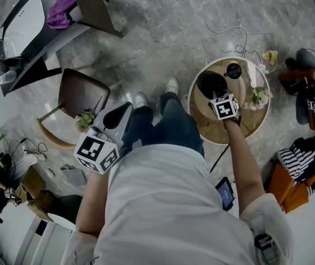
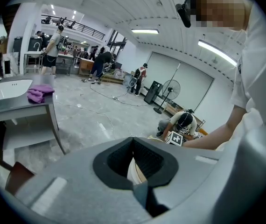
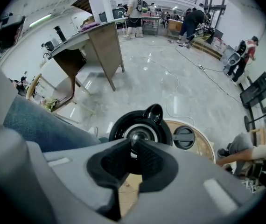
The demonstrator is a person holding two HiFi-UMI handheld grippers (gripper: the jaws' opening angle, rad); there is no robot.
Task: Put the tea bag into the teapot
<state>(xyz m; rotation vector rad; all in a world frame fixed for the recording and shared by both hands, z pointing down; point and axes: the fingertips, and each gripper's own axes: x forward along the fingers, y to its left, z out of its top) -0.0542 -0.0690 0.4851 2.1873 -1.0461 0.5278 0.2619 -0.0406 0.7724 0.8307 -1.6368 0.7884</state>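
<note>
The teapot [image 1: 208, 83] [image 3: 141, 130] stood open right under and just ahead of the right claw [image 1: 217, 94] [image 3: 134, 146], its black rim and pale inner ring showing past the claw's tips. That claw's jaws were pressed together at the tips, and nothing could be seen pinched between them. Through the narrow slit lower down only the pot and the wooden top showed. The tea bag itself could not be picked out in any view. Just to the right of the claw, beyond the pot, the black lid [image 1: 233, 70] [image 3: 183, 137] lay flat on the round table [image 1: 246, 123] [image 3: 203, 146], apart from the pot. Farther to the claw's right a small bunch of flowers [image 1: 258, 98] sat near the table's edge. To the claw's left a leg in blue jeans [image 3: 44, 125] came close beside the table. The left claw [image 1: 127, 108] [image 2: 133, 141] was held well away from the pot, out over the floor on the far side of the legs, pointing roughly level. Its jaws were also pressed together at the tips, with a pale white-and-tan sliver [image 2: 135, 171] in the gap below them. It was unclear whether that sliver was something held or only something seen behind. Beyond the left claw stood a brown chair [image 1: 80, 93], and farther off a desk [image 1: 94, 7] with a purple cloth [image 1: 61, 10] [image 2: 39, 93] on it.
</note>
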